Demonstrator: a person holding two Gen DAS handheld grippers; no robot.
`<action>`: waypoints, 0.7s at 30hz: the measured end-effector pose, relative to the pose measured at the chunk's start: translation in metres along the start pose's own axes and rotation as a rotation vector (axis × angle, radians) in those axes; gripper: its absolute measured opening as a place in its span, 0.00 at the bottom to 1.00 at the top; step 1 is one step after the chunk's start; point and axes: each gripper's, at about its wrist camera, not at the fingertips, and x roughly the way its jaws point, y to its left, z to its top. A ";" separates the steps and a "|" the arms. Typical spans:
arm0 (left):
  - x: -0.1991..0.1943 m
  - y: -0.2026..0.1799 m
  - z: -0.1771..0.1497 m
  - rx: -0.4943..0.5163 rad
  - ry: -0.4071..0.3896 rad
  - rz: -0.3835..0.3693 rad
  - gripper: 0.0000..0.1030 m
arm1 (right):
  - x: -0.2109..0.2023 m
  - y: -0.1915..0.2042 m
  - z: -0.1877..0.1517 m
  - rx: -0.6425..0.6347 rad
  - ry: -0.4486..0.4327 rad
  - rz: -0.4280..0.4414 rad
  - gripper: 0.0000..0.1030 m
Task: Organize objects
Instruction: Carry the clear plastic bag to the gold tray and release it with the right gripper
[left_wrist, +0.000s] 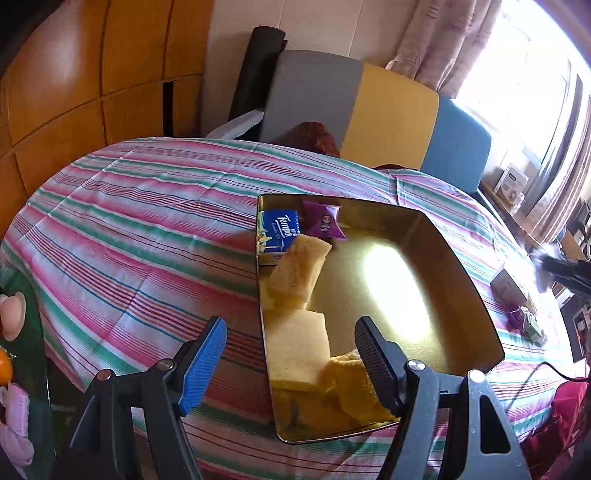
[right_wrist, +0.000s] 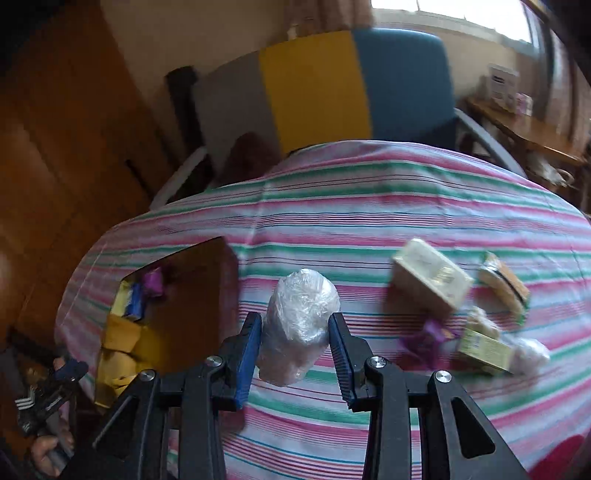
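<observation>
Right wrist view: right hand-held gripper (right_wrist: 297, 350) is clamped on a plastic-wrapped bundle (right_wrist: 299, 325), pads pressing its two sides about halfway up. The bundle is carried clear above the striped tabletop (right_wrist: 332, 229), between the gold tray (right_wrist: 207, 295) at left and the loose pile at right.

Handling, judged: wrap is thin, crinkled film over something pale and soft-looking. Likely light, squashy, a bit slippery. The film may slide on its contents, so a mid-body hold across the narrow width, as now, seems soundest. A hard squeeze could deform it.

Loose pile, blurred: a pale box (right_wrist: 430, 277), a green carton (right_wrist: 484, 349), a purple sachet (right_wrist: 428, 338), a tan packet (right_wrist: 504, 284). No writing legible there.

Left wrist view: left hand-held gripper (left_wrist: 291, 354) stands wide with nothing between its fingers, hovering over the near end of the tray (left_wrist: 458, 258). Mirror-bright tray floor; smooth, so things may skid on it.

Inside the tray: several yellow sponge-like slabs (left_wrist: 299, 269), soft and light by look, along the left side; a blue tissue pack (left_wrist: 279, 230) reading "Tempo", small print under it unreadable; a purple packet (left_wrist: 323, 221) with a small printed motif, words too small to read. Both sit at the far left corner, touching.
</observation>
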 end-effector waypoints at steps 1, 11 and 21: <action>0.000 0.001 0.000 -0.004 -0.001 -0.001 0.70 | 0.009 0.022 0.003 -0.037 0.015 0.035 0.37; 0.005 0.022 -0.005 -0.051 0.025 0.003 0.70 | 0.133 0.179 -0.002 -0.277 0.253 0.183 0.37; 0.016 0.032 -0.008 -0.079 0.054 0.000 0.70 | 0.223 0.230 -0.004 -0.320 0.357 0.151 0.43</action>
